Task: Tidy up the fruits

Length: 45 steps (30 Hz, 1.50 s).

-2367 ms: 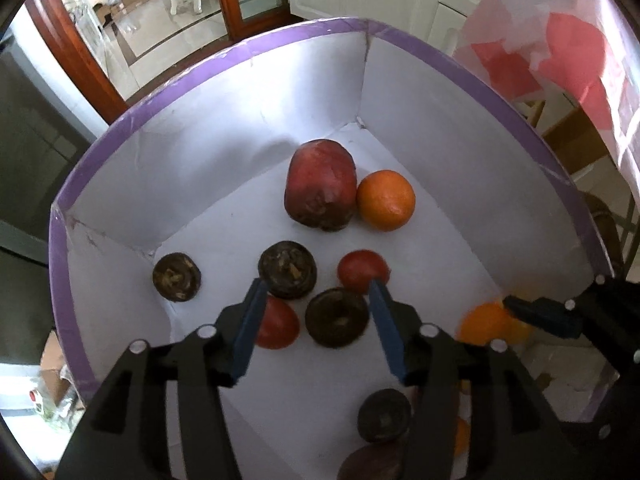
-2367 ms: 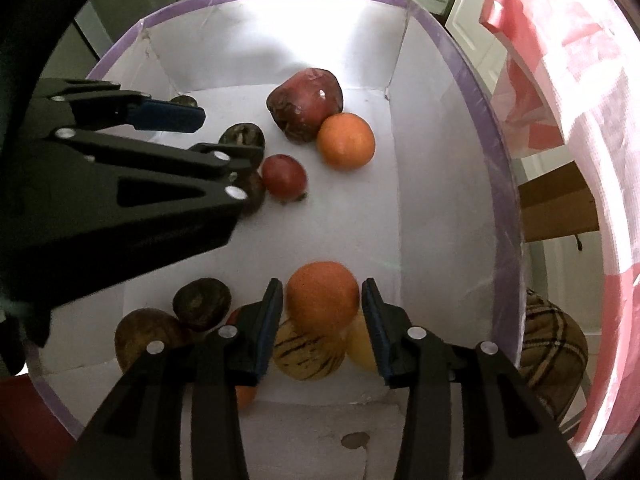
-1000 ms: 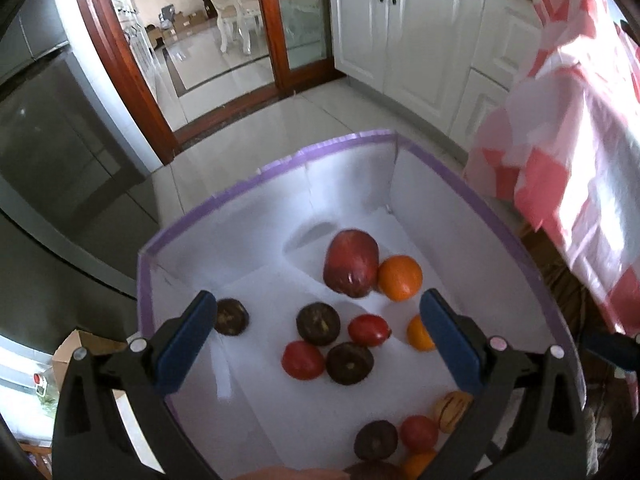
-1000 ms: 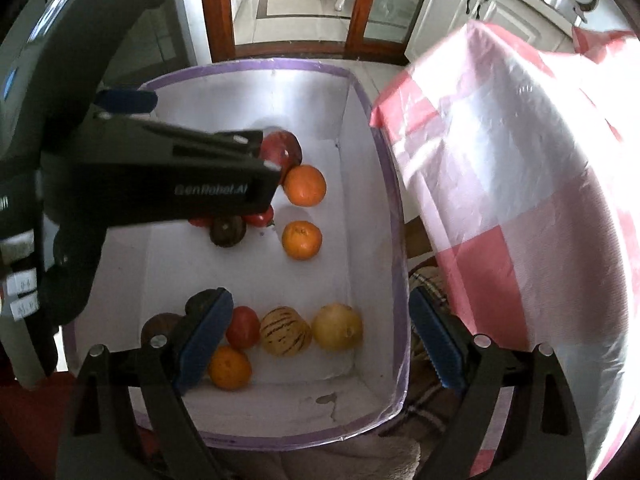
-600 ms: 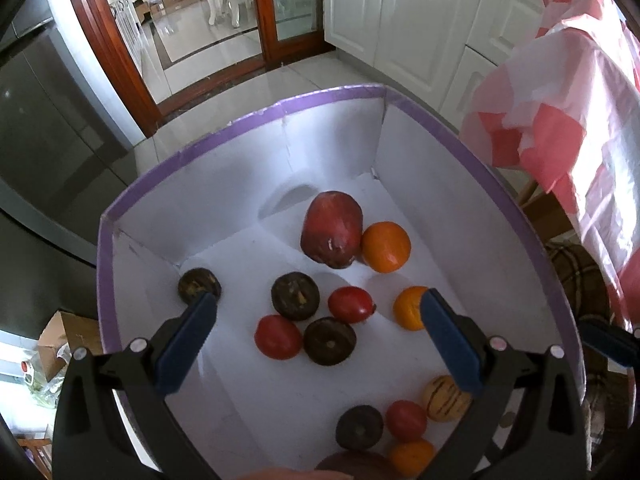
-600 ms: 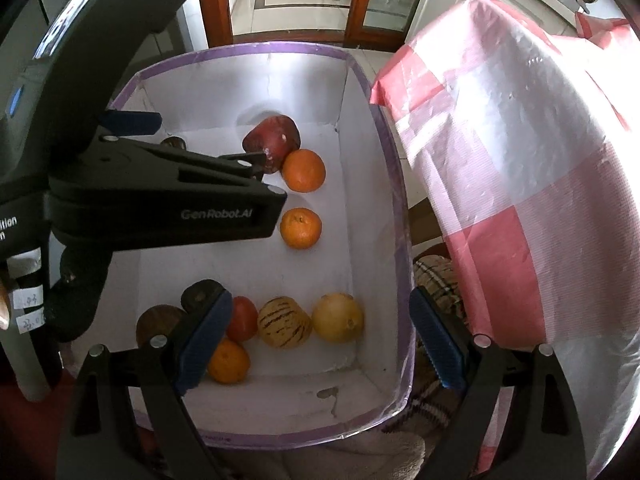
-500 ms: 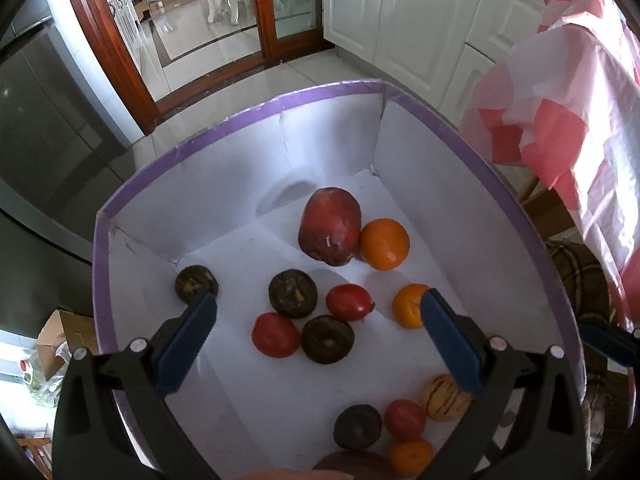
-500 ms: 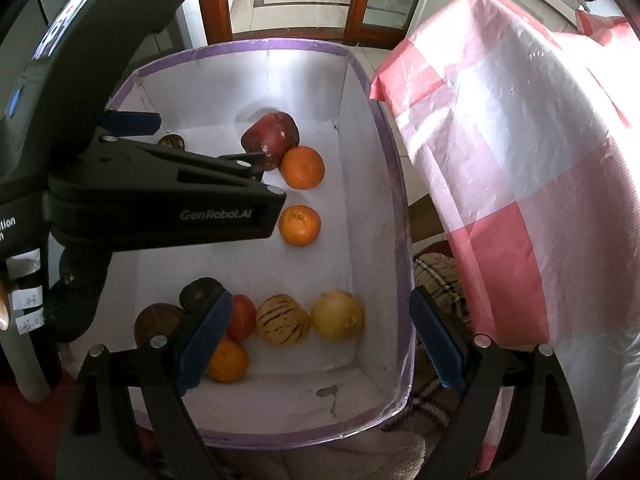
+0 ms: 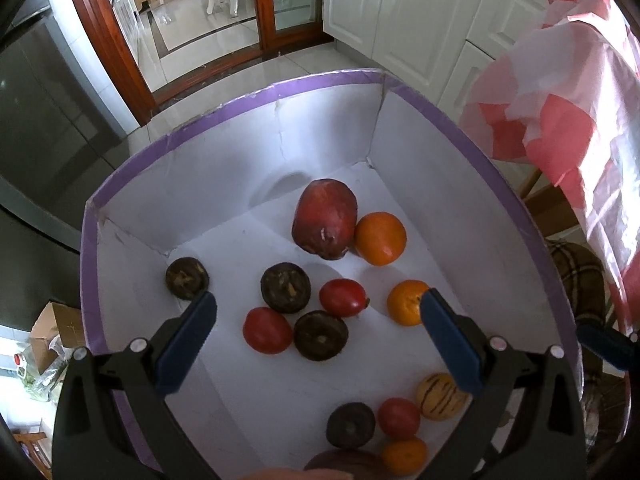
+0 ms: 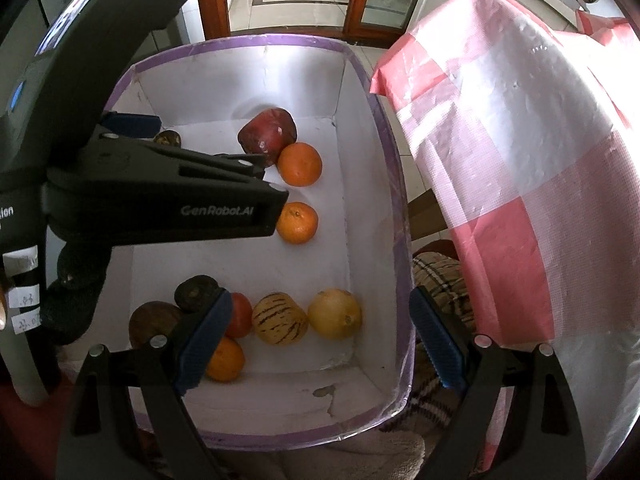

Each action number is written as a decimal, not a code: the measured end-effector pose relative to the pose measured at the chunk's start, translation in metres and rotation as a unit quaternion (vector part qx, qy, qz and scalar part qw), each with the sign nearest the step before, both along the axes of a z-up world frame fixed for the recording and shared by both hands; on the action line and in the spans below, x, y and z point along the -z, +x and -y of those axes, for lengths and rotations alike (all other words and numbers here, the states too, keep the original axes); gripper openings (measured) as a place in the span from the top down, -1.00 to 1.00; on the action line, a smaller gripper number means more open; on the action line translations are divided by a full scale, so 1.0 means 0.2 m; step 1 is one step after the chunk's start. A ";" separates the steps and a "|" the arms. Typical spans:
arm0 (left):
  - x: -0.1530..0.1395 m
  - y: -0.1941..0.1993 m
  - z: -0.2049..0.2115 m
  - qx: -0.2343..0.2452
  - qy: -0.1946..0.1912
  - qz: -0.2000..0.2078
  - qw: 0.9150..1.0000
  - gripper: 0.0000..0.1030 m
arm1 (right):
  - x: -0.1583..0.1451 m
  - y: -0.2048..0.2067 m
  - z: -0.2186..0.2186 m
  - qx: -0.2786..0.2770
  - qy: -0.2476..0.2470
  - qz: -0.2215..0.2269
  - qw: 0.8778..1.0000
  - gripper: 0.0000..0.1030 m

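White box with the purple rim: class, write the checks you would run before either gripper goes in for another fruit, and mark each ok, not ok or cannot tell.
1. Left gripper open and empty: ok.
2. Right gripper open and empty: ok.
3. All visible fruit lies inside the white box: ok.
4. Small orange has free space around it for the fingers: ok.
5. Large red fruit stands apart from the big orange: not ok, they touch.
6. How the fruits are meant to be sorted: cannot tell.
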State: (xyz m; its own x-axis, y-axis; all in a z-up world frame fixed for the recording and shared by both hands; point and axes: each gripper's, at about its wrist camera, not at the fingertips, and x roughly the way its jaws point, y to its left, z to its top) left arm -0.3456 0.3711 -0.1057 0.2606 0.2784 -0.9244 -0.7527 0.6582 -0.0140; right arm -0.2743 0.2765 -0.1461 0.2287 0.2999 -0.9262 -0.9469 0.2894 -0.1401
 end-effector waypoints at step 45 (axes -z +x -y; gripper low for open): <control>0.05 -0.02 -0.02 -0.014 -0.017 -0.005 1.000 -0.97 | 0.08 -0.01 -0.01 -0.006 -0.015 -0.026 1.000 -0.69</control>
